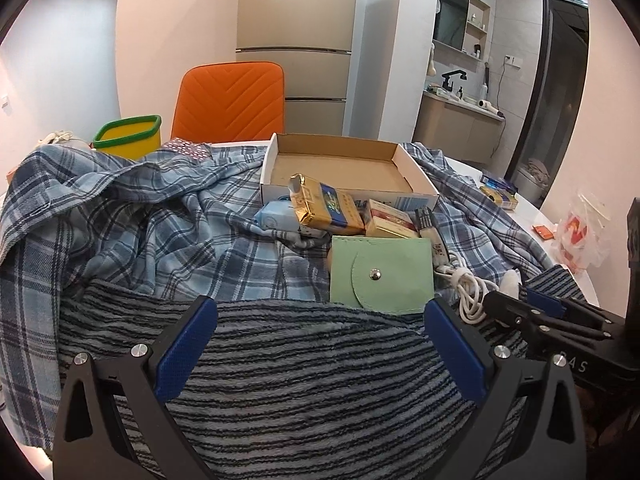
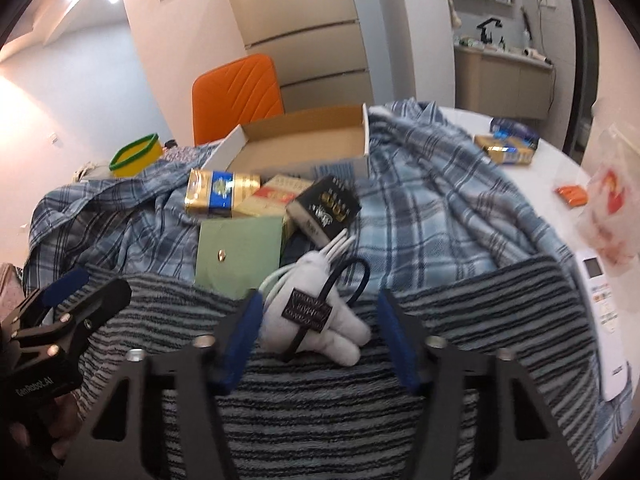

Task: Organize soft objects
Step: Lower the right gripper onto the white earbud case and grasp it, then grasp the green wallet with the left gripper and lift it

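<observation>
Black frames, blue ribbed fingers, silver screws, white lettering.

Grey-black striped towel, blue plaid shirt, seemingly pale-green pouch.

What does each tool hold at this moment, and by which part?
Nothing is held. The left tool is open over the striped towel. The right tool is open around the white plush item, not closed on it.

Striped grey-black towel spread flat nearest, crumpled blue plaid cloth behind it — small white plush atop towel
</observation>
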Demonstrator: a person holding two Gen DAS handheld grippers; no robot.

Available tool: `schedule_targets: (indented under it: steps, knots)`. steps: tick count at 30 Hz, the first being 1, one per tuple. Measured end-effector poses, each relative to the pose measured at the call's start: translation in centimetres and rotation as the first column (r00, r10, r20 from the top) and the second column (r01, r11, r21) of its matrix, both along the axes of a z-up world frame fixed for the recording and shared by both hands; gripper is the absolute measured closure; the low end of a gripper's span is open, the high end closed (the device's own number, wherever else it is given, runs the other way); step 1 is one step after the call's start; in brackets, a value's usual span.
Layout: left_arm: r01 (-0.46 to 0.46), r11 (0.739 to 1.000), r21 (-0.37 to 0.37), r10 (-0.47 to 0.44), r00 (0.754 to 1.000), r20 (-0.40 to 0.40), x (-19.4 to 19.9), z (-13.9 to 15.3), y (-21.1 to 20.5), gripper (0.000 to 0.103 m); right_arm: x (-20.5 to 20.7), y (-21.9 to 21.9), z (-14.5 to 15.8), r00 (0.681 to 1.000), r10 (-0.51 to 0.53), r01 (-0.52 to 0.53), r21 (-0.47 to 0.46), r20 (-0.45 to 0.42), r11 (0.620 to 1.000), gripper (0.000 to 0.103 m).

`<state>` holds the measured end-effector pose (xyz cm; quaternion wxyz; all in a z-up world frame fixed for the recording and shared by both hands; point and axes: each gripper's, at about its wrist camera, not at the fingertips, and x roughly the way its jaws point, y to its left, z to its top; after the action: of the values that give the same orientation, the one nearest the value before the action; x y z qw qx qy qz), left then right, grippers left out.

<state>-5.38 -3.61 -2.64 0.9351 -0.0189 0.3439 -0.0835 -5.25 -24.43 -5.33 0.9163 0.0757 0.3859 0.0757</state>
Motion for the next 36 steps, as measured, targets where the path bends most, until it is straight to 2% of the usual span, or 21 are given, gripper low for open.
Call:
schedule_targets:
  steps: [10,16,20,24,28,32,36]
  knots:
    - [0.025,1.000,0.016,-0.025,1.000,-0.011,1.1,0.4,-1.2,0.001,-0.5,-0.8,1.3,0.998,-0.014,0.014,-0.004,0.062,1.000,0.074]
    - [0.062,0.998,0.001,-0.062,0.996,-0.061,3.6,0.4,-2.7,0.001,-0.4,-2.1,3.0,0.986,-0.059,0.068,-0.052,0.158,0.996,0.074]
    - [0.114,0.991,-0.067,-0.123,0.981,-0.148,6.1,-0.4,-4.1,0.001,0.0,-2.9,4.2,0.969,-0.094,0.115,-0.080,0.230,0.990,0.074]
    - [0.125,0.984,-0.128,-0.155,0.955,-0.253,8.5,-1.7,-5.4,0.001,0.3,-3.4,4.9,0.953,-0.110,0.142,-0.097,0.282,0.985,0.074]
    - [0.118,0.985,-0.125,-0.153,0.933,-0.325,10.2,-3.0,-6.2,0.001,0.7,-3.6,4.5,0.953,-0.109,0.138,-0.084,0.282,0.987,0.074]
    - [0.107,0.990,-0.090,-0.131,0.928,-0.348,11.3,-4.1,-6.7,0.001,1.1,-4.0,4.0,0.958,-0.105,0.128,-0.072,0.267,0.989,0.074]
    - [0.110,0.990,-0.092,-0.137,0.908,-0.395,12.1,-5.4,-6.7,0.001,1.6,-4.5,3.3,0.960,-0.118,0.133,-0.044,0.253,0.990,0.074]
